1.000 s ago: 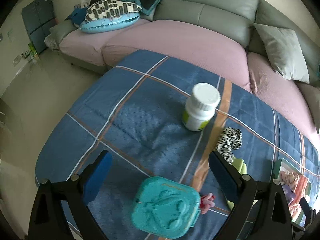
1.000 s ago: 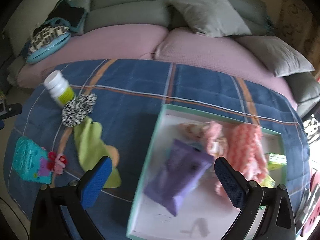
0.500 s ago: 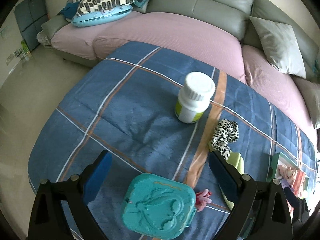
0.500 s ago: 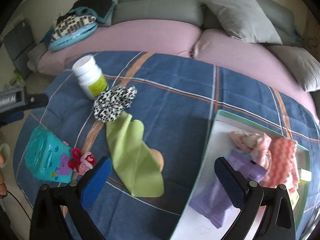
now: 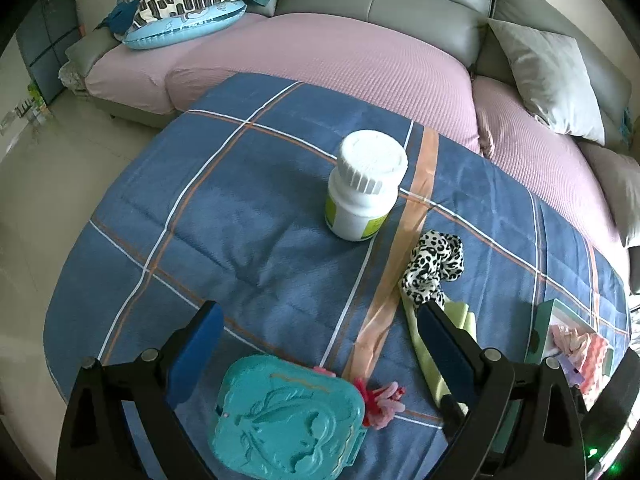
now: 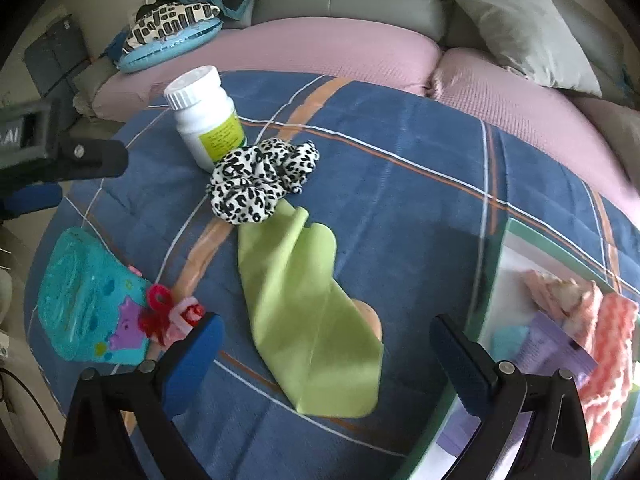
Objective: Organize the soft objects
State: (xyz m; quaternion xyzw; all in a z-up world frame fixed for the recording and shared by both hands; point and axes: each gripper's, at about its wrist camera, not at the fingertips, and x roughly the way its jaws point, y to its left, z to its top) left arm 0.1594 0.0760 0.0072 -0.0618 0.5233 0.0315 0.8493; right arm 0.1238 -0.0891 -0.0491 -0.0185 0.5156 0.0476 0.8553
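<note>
A: What's different from a second ago?

B: The right gripper (image 6: 326, 354) has swung left, away from the tray (image 6: 490, 264). Before, it hung over the purple packet (image 6: 554, 350) inside the tray; now the tray sits at the right edge of its view, with the packet, the pink knit piece (image 6: 612, 320) and other soft things lying in it.

A: So that packet is delivered?

B: I judge so. The jaws are spread wide with nothing between them, and they now frame the green cloth (image 6: 310, 316) flat on the blue plaid blanket (image 6: 400, 184). That looks like the next pick.

A: What else is loose?

B: The leopard scrunchie (image 6: 260, 178) touches the cloth's far tip and sits just beside the white bottle (image 6: 206, 116). A red and pink pipe-cleaner bow (image 6: 170, 314) lies against the teal case (image 6: 86, 300).

A: And the left gripper (image 5: 316, 346)?

B: It has crept forward slightly, low over the teal case (image 5: 288, 416), tilted down, fingers wide and empty. The bottle (image 5: 366, 190) stands upright ahead, and the scrunchie (image 5: 434, 266) lies near its right finger.
</note>
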